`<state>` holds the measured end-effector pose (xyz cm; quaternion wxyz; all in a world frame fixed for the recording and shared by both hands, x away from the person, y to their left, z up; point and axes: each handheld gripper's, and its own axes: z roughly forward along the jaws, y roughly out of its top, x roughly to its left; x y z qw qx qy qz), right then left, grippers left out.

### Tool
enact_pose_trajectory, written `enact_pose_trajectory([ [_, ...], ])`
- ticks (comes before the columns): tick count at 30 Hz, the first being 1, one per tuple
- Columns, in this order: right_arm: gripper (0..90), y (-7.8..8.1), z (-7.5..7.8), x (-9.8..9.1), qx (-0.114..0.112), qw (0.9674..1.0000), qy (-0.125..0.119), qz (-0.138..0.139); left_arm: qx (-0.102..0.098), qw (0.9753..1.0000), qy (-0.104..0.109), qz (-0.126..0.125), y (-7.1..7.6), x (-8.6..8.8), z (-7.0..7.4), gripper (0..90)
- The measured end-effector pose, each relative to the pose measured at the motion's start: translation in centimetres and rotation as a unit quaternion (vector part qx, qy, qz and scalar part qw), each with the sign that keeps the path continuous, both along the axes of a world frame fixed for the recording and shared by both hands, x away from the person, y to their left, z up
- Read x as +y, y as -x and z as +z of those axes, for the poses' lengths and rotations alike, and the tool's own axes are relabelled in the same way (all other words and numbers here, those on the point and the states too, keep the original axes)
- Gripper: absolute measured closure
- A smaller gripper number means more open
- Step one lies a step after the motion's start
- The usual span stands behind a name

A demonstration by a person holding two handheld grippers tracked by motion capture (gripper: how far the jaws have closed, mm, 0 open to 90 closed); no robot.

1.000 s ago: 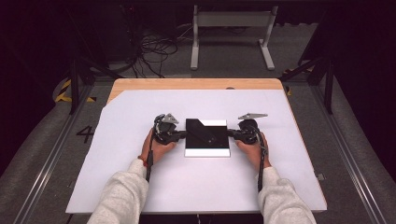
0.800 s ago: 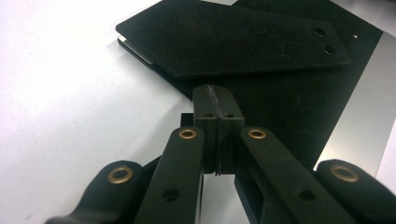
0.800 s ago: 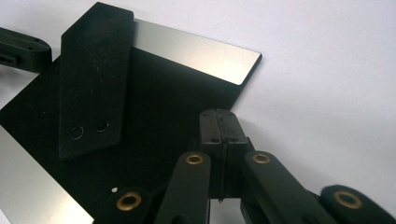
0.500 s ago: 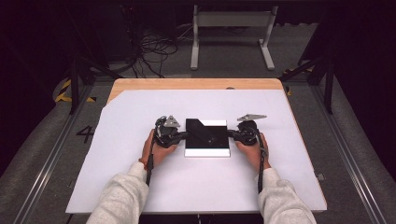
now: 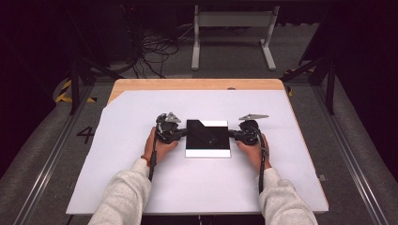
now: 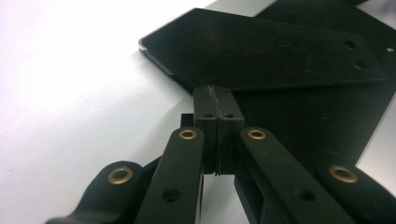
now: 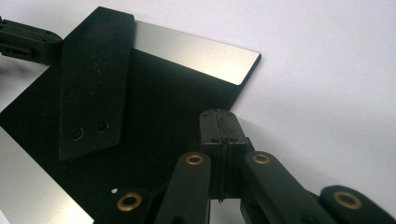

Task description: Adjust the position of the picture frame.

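At mid-mat [image 5: 141, 187]: black plate [image 5: 206, 136] is lying flat | left gripper [image 5: 182, 133], right gripper [image 5: 233, 134] are flanking plate's side edges, jaws closed, empty | judging thin, stiff, slick: pinch an edge.

A black square plate [image 5: 208, 137] (silvery edge strips) lies on a white sheet [image 5: 141, 187].
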<state>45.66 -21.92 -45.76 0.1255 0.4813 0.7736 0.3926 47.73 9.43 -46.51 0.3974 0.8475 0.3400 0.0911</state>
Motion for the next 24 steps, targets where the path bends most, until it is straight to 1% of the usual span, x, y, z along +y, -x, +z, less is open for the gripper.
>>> enact_pose_trajectory([
  [2, 90.0, 0.1, 0.0, -0.1, 0.006, 1.0000, -0.005, -0.001, 0.008, 0.9999, 0.007, -0.004, -0.1, 0.2, 0.0, 90.0],
  [4, 90.0, 0.1, 0.0, -0.3, 0.015, 0.9998, -0.016, 0.002, 0.006, 0.9999, 0.004, -0.009, -0.1, 0.2, 0.0, 90.0],
  [6, 90.0, 0.2, 0.1, -0.4, 0.022, 0.9995, -0.020, 0.007, 0.012, 0.9998, 0.013, -0.009, 0.0, 0.2, 0.0, 90.0],
  [8, 90.0, 0.3, 0.1, -0.6, 0.024, 0.9994, -0.023, 0.011, 0.018, 0.9996, 0.015, -0.016, 0.1, 0.3, 0.0, 90.0],
  [10, 90.0, 0.4, 0.1, -0.5, 0.023, 0.9995, -0.020, 0.011, 0.024, 0.9994, 0.017, -0.020, 0.3, 0.4, 0.1, 90.0],
  [11, 90.0, 0.4, 0.1, -0.5, 0.021, 0.9996, -0.017, 0.011, 0.025, 0.9993, 0.015, -0.025, 0.4, 0.4, 0.1, 90.0],
  [12, 90.0, 0.4, 0.1, -0.5, 0.021, 0.9996, -0.016, 0.011, 0.024, 0.9993, 0.015, -0.024, 0.5, 0.4, 0.1, 90.0],
  [15, 90.0, 0.7, 0.2, -0.4, 0.021, 0.9996, -0.013, 0.015, 0.029, 0.9990, 0.014, -0.033, 0.7, 0.5, 0.1, 90.0],
  [16, 90.0, 0.8, 0.2, -0.5, 0.023, 0.9995, -0.015, 0.018, 0.029, 0.9988, 0.015, -0.036, 0.8, 0.5, 0.1, 90.0],
  [18, 90.0, 1.0, 0.1, -0.5, 0.023, 0.9994, -0.015, 0.020, 0.029, 0.9986, 0.009, -0.044, 1.1, 0.6, 0.2, 90.0],
  [20, 90.0, 1.2, 0.1, -0.5, 0.021, 0.9995, -0.016, 0.016, 0.023, 0.9985, 0.004, -0.050, 1.5, 0.6, 0.2, 90.0],
  [21, 90.0, 1.3, 0.1, -0.4, 0.019, 0.9996, -0.015, 0.016, 0.024, 0.9983, 0.008, -0.053, 1.5, 0.7, 0.1, 90.0],
  [22, 90.0, 1.3, 0.1, -0.4, 0.018, 0.9996, -0.017, 0.014, 0.030, 0.9982, 0.013, -0.051, 1.5, 0.9, 0.1, 90.0],
  [23, 90.0, 1.4, 0.1, -0.4, 0.021, 0.9995, -0.018, 0.014, 0.027, 0.9982, 0.011, -0.053, 1.5, 1.0, 0.1, 90.0],
  [24, 90.0, 1.5, 0.1, -0.2, 0.021, 0.9995, -0.016, 0.016, 0.028, 0.9981, 0.019, -0.052, 1.6, 1.2, 0.0, 90.0],
])
